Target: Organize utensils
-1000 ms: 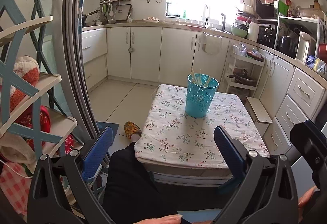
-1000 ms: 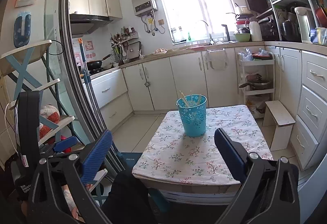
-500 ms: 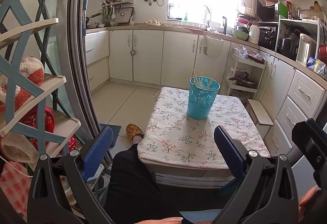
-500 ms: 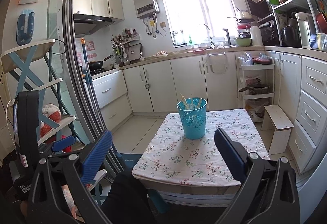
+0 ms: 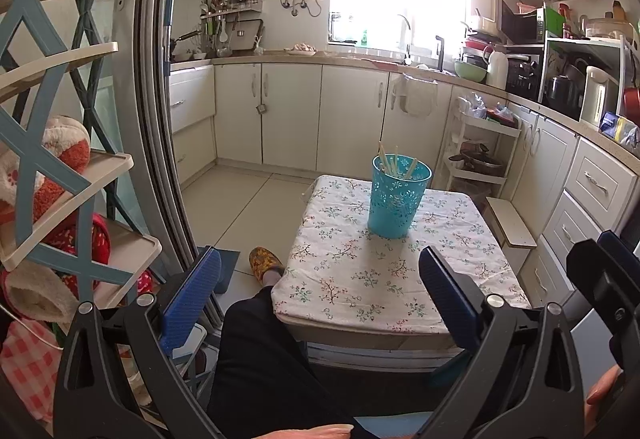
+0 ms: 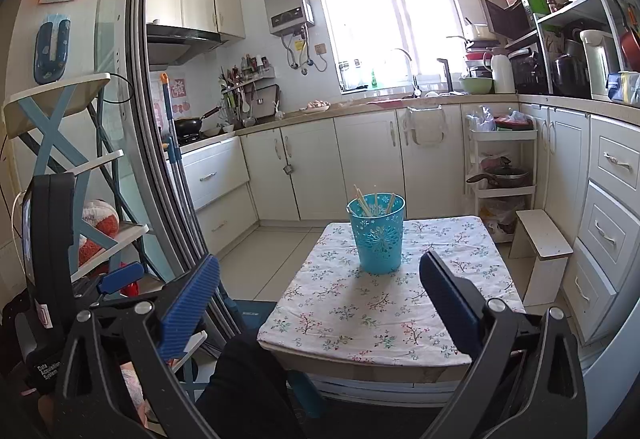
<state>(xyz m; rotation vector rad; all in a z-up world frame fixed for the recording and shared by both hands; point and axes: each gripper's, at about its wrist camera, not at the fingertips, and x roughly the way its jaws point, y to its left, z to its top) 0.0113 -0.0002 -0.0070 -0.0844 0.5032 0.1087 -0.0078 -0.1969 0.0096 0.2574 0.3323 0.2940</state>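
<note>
1. Right now I'm holding both grippers back from the table [image 5: 472,223], w/ nothing gripped. My read: the sorting is either finished or not begun, since no loose utensil is showing on the cloth in either view.

2. I'm seeing the left gripper [image 5: 320,293] w/ its blue pads spread wide and empty air betw. them; the person's dark-trousered leg [image 5: 256,359] is lying below.

3. I'm seeing the right gripper [image 6: 319,293] likewise splayed wide, gripping nothing, pointing at the table from a bit further left.

4. I'm tracking the task item: a teal perforated cup [image 5: 400,199] standing upright near the middle of the floral cloth, closer to the far edge, well apart from both grippers.

5. I'm noting pale chopsticks [image 5: 394,163] sticking out of its mouth, leaning at diff. angles. Exact count I can't tell; more than two, maybe four or so.

6. I'm judging the next move as needing a forward reach over the near table edge. If anything needs regrouping, a thin stick is calling for a narrow, well-centred pinch near its top, w/out tipping the light plastic cup.

7. I'm watching one risk: the cloth looks padded and soft, so the cup could be rocking if nudged.
</note>
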